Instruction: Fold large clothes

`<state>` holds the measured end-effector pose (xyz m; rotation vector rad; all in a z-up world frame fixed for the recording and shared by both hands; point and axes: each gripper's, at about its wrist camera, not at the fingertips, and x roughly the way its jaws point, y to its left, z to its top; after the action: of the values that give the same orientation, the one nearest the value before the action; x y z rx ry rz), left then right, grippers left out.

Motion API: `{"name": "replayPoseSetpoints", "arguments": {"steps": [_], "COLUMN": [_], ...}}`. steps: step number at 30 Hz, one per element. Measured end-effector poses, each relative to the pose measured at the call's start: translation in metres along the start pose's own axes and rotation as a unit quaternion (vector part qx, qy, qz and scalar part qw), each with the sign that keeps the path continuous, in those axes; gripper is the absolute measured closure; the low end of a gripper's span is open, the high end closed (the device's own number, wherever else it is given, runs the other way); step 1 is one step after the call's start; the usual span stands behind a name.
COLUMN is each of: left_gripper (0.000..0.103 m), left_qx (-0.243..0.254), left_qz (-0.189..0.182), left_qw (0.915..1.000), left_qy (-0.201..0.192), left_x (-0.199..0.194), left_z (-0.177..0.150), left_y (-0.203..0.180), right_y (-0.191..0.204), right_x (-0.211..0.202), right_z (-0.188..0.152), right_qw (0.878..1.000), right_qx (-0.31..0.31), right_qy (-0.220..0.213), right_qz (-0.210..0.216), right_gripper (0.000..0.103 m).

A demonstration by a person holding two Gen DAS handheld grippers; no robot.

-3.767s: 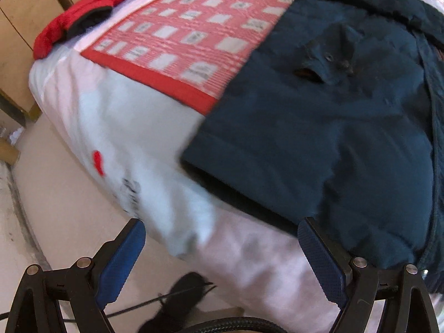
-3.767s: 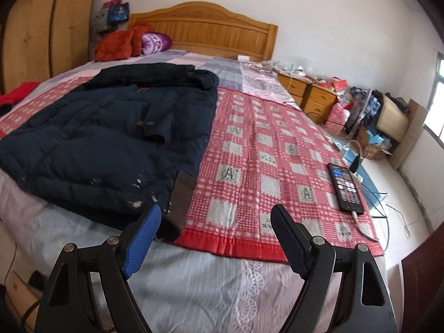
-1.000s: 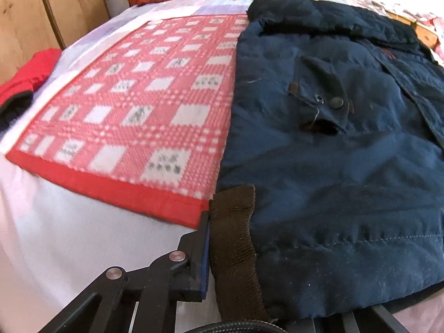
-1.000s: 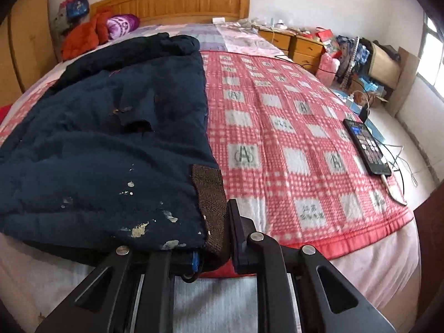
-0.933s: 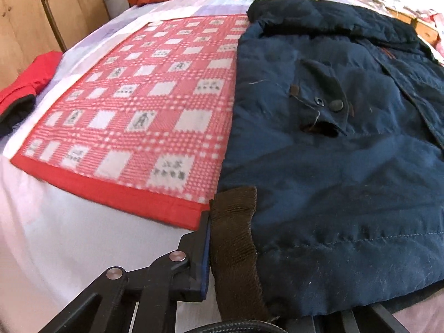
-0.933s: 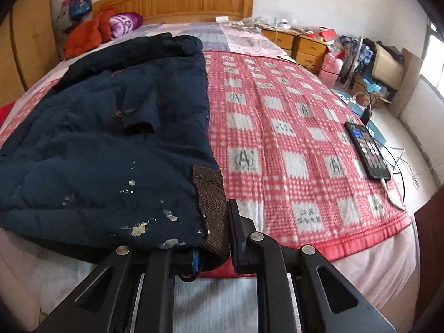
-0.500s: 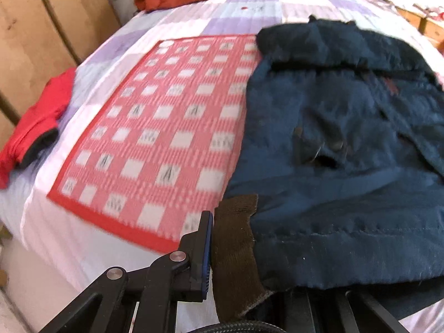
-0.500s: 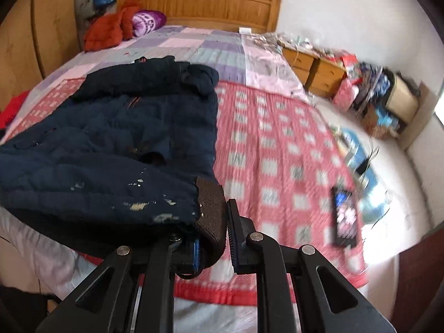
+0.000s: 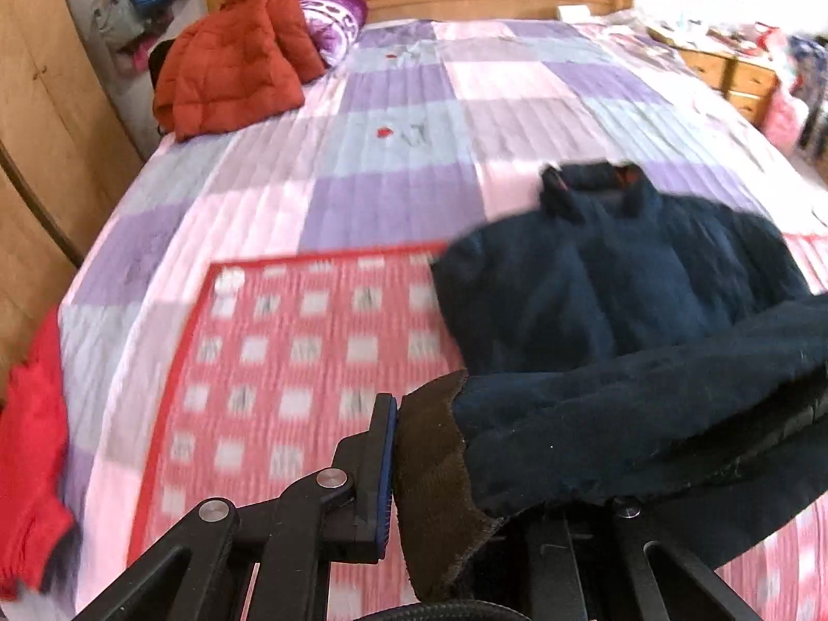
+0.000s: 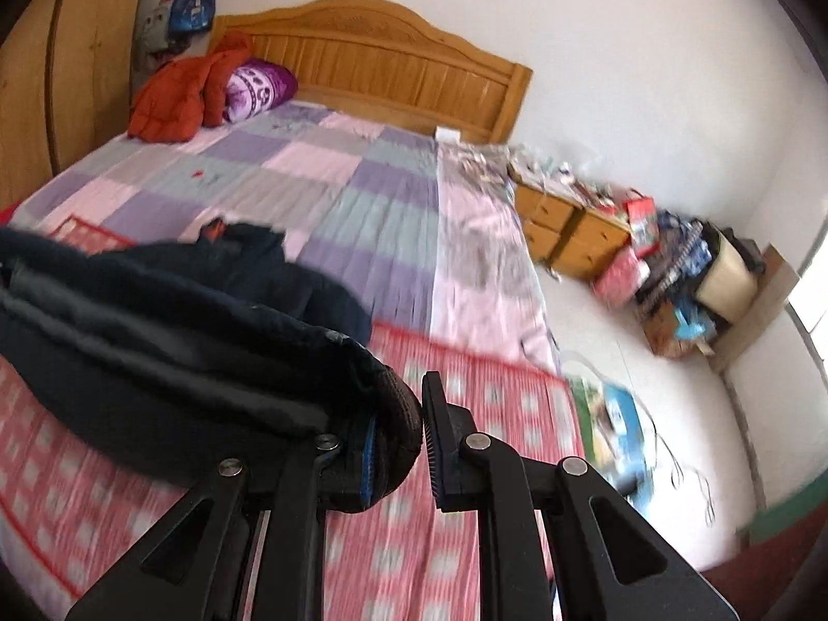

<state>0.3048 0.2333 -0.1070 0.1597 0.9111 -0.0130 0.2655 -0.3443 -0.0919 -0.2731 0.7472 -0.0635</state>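
A dark navy padded jacket (image 9: 610, 290) lies on the bed with its lower part lifted and doubling back toward its collar. My left gripper (image 9: 445, 466) is shut on the jacket's brown knit hem corner (image 9: 434, 471); the right finger is hidden under the cloth. In the right wrist view the same jacket (image 10: 171, 321) hangs in a thick fold, and my right gripper (image 10: 398, 440) is shut on its other brown hem corner (image 10: 401, 414). Both grippers are raised above the red checked blanket (image 9: 290, 357).
An orange-red jacket (image 9: 233, 57) and a purple pillow (image 9: 331, 26) lie by the wooden headboard (image 10: 393, 67). A red garment (image 9: 26, 445) sits at the bed's left edge beside a wardrobe (image 9: 36, 119). Right of the bed stand nightstands (image 10: 574, 227) and floor clutter (image 10: 683, 279).
Both grippers have risen and moved toward the headboard, carrying the jacket's hem up and over its body. The jacket now doubles over itself; more of the quilt and headboard shows.
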Motion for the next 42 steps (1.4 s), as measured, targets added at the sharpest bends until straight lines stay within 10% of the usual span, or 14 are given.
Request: {"name": "replayPoseSetpoints", "arguments": {"steps": [12,28,35,39,42], "left_gripper": [0.086,0.08,0.063,0.062,0.037], "left_qx": [-0.014,-0.031,-0.113,-0.122,-0.167], "left_qz": [0.05,0.04,-0.048,-0.088,-0.165], "left_qw": [0.9971,0.9919,0.9851,0.982,0.9564], "left_qy": [0.056,0.116,0.121,0.114,0.173], "left_x": [0.177,0.34,0.317,0.294,0.304], "left_z": [0.121,0.118,0.144,0.156,0.158], "left_y": [-0.008,-0.054,-0.016,-0.01,-0.004], "right_y": [0.004,0.02,0.013,0.004,0.002], "right_x": [0.215,0.401,0.396,0.369,0.359], "right_z": [0.114,0.074,0.082,0.101,0.108], "right_qw": [0.999,0.99,0.99,0.994,0.994], "right_qx": [-0.001,0.053,0.051,0.038,0.024], "right_qy": [0.041,0.131,0.128,0.101,0.104], "right_qz": [-0.014,-0.026,-0.042,-0.031,-0.004], "right_gripper": [0.086,0.084,0.036,0.027,0.013]}}
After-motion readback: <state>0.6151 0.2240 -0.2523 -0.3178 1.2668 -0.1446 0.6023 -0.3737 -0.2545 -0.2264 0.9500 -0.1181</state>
